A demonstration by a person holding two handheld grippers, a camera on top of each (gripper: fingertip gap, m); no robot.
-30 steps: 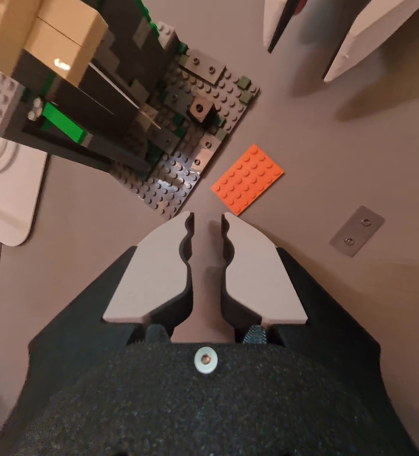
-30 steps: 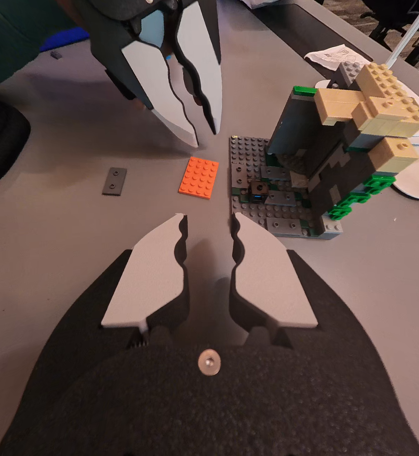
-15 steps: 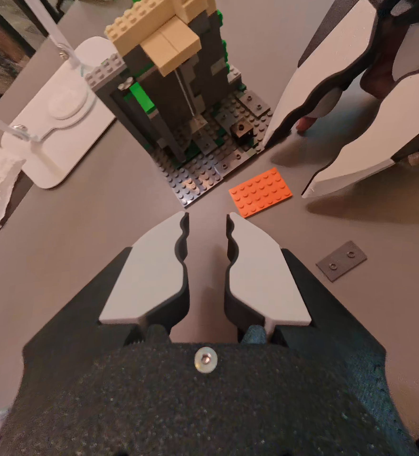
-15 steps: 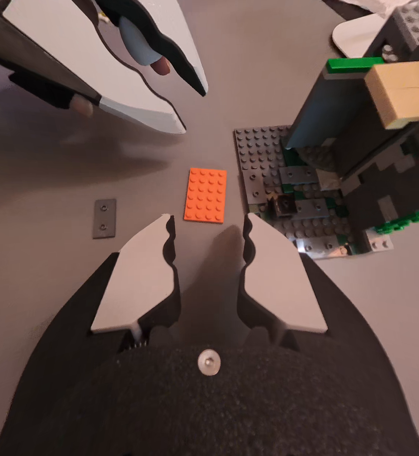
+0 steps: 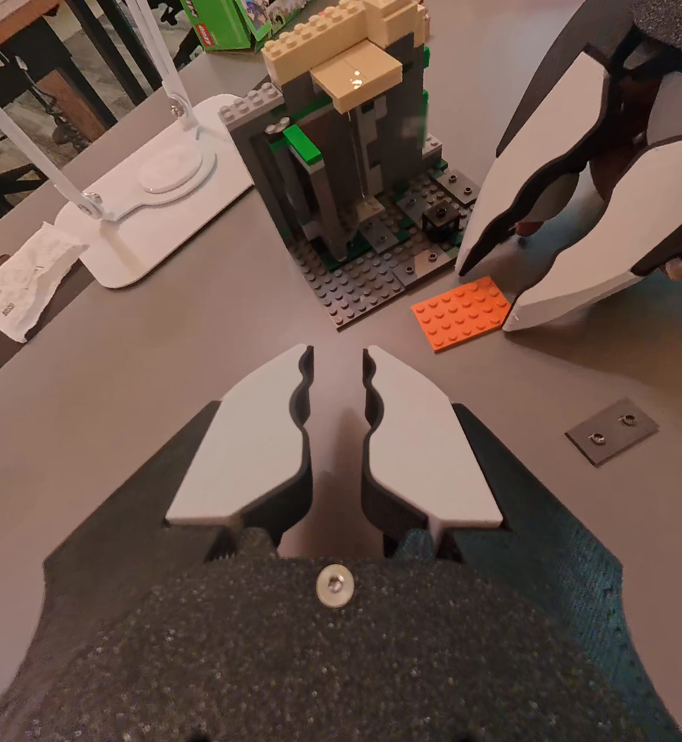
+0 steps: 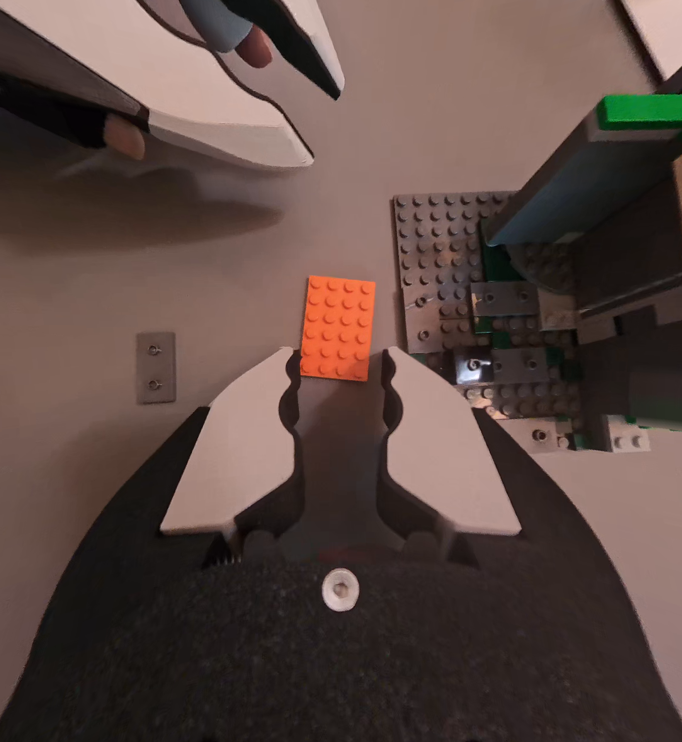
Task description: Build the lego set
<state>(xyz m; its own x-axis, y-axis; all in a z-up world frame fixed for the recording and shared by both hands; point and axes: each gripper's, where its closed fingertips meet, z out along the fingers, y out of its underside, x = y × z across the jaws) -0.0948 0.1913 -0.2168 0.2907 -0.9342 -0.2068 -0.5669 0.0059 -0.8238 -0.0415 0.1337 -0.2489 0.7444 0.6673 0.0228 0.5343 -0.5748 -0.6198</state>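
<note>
An orange studded plate [image 6: 337, 321] lies flat on the grey table, just left of the grey baseplate [image 6: 431, 241] that carries the tall grey, tan and green build [image 5: 351, 140]. My right gripper [image 6: 338, 352] is open and empty, low over the table, its fingertips on either side of the plate's near end. In the left wrist view the plate [image 5: 461, 313] lies at the right gripper's [image 5: 487, 297] tips. My left gripper [image 5: 337, 353] is open a little and empty, held back from the baseplate's [image 5: 355, 289] corner.
A small grey tile with two holes [image 5: 612, 431] lies to the right, and it also shows in the right wrist view [image 6: 155, 367]. A white lamp base [image 5: 150, 200] and crumpled paper [image 5: 22, 277] are left of the build. A green box [image 5: 231, 24] stands behind. My right fingertips sit around 9 cm from my left ones. Both grippers' tips are roughly 25 cm from the white lamp base [image 5: 150, 200].
My right gripper has moved forward and down to the orange plate and opened wider. My left gripper has pulled back from the build and tilted up, so more of the table shows.
</note>
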